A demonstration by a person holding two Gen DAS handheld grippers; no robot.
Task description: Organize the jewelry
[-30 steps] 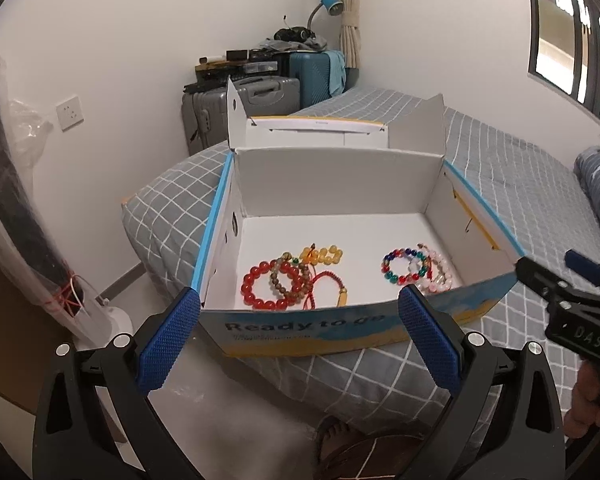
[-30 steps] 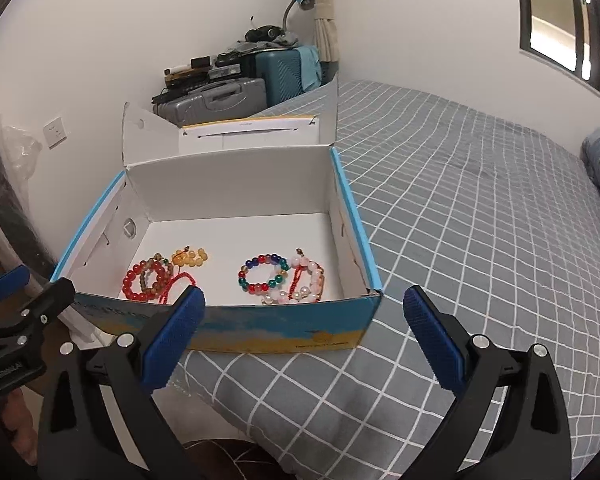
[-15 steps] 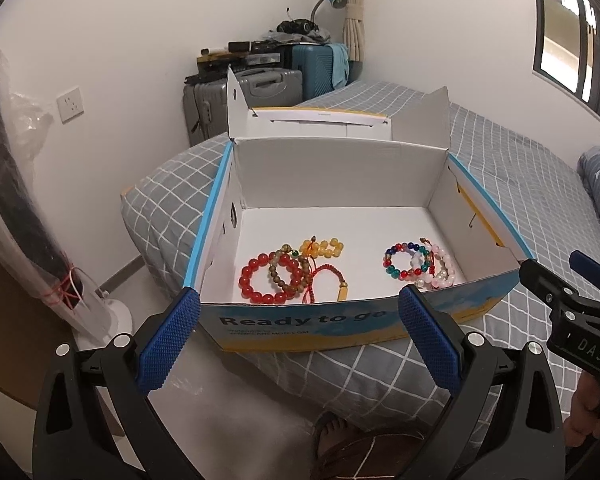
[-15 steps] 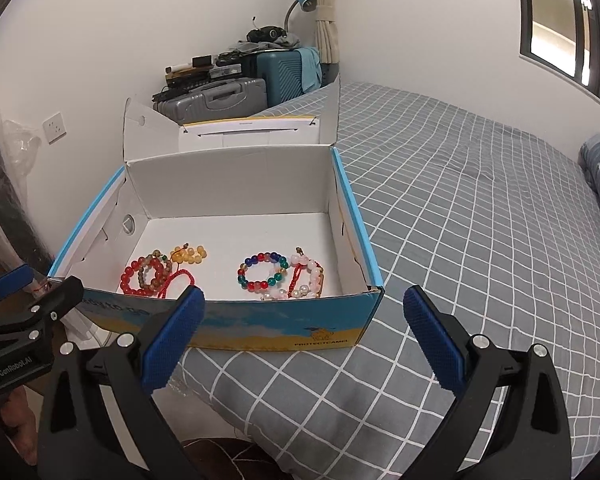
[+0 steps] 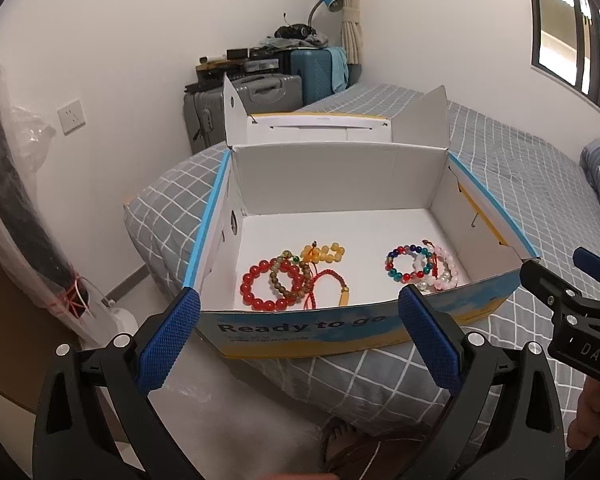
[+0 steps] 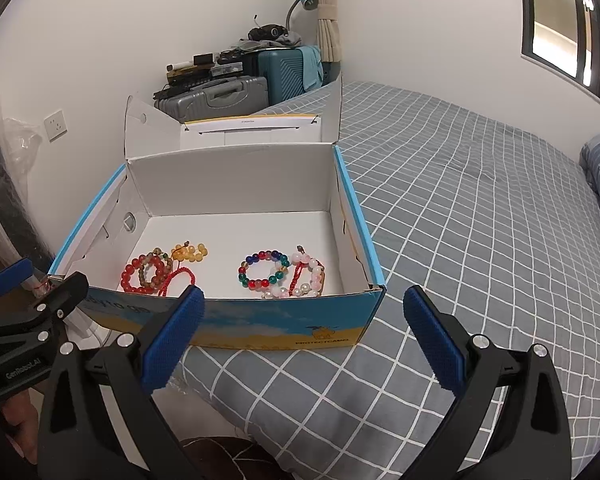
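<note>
Both claws, left (image 5: 298,342) and right (image 6: 304,344), gape empty short of the box (image 5: 340,332). Bracelets (image 5: 274,284) lie tangled at its 7 o'clock corner; one pinch could drag several.

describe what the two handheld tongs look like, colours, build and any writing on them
Both are alike: the left tongs and right tongs have black plastic arms with silver screws and two long fingers faced with textured blue pads. Seen from the side, the left tongs' black body carries white lettering, and the right tongs' body shows white letters reading DAS. No cables show.
</note>
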